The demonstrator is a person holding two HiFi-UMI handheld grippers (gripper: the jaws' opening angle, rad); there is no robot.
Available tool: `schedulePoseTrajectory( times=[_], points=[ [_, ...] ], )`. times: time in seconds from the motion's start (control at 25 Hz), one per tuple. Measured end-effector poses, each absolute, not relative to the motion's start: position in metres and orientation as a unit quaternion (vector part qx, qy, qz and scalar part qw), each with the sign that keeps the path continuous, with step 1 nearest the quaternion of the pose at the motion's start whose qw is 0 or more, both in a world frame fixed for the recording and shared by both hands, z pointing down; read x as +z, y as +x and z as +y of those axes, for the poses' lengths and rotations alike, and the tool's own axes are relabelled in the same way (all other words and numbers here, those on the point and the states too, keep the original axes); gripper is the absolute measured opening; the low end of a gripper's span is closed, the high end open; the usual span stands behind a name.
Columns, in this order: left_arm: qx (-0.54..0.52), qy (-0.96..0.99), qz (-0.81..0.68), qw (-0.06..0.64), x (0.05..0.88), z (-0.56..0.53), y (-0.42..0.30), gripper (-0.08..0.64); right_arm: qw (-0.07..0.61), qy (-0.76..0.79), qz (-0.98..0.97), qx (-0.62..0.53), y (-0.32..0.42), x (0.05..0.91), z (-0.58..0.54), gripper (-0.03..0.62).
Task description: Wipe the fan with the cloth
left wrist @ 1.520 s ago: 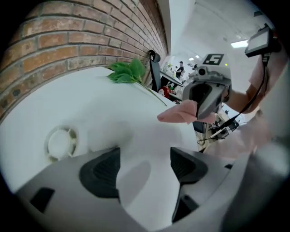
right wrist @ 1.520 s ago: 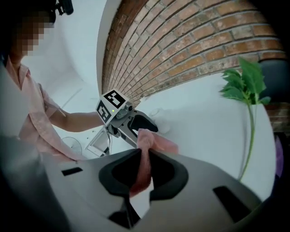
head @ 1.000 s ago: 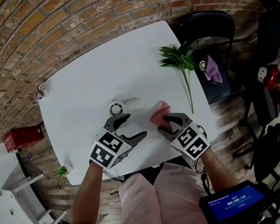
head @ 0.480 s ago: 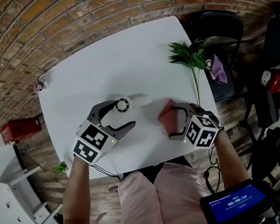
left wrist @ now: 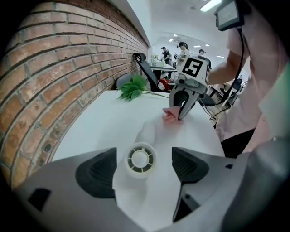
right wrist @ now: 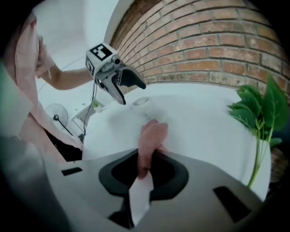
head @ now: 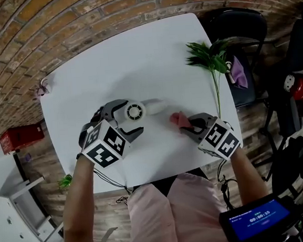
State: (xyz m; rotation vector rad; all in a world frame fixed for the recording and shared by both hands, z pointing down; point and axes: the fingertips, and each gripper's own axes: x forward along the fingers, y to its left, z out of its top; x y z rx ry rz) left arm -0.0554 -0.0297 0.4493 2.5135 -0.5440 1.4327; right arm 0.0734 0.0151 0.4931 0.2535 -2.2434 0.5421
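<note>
A small white hand fan lies on the white table, its handle pointing right. My left gripper straddles the fan's round head; its jaws are opening, and the pads stand clear of the head on both sides. To the right, my right gripper is shut on a pink cloth. In the right gripper view the cloth is bunched between the jaws and rests on the table. The left gripper and fan show beyond it.
A green plant sprig lies near the table's right edge. A black chair with a purple thing on it stands beside that edge. A red box sits on the floor at the left. A brick surface borders the table's far side.
My left gripper moved up to the fan and now straddles its head. My right gripper closed on the pink cloth, which is now bunched up.
</note>
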Motion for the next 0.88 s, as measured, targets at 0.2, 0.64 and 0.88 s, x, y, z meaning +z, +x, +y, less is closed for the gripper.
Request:
schedulePoseTrajectory(
  times=[0.2,0.64,0.88],
  points=[
    [0.491,0.850,-0.164,0.100,0.463,-0.029,-0.053,0.374,0.373,0.092,-0.882,0.273,0.049,0.483,0.030,0.048],
    [0.540,0.832,-0.113,0.056,0.494,-0.038,-0.050,0.345,0.353,0.100,-0.872,0.324,0.002,0.489,0.030,0.048],
    [0.549,0.828,-0.101,0.050,0.494,-0.037,-0.049,0.345,0.354,0.122,-0.867,0.328,-0.022,0.495,0.018,0.048]
  ],
)
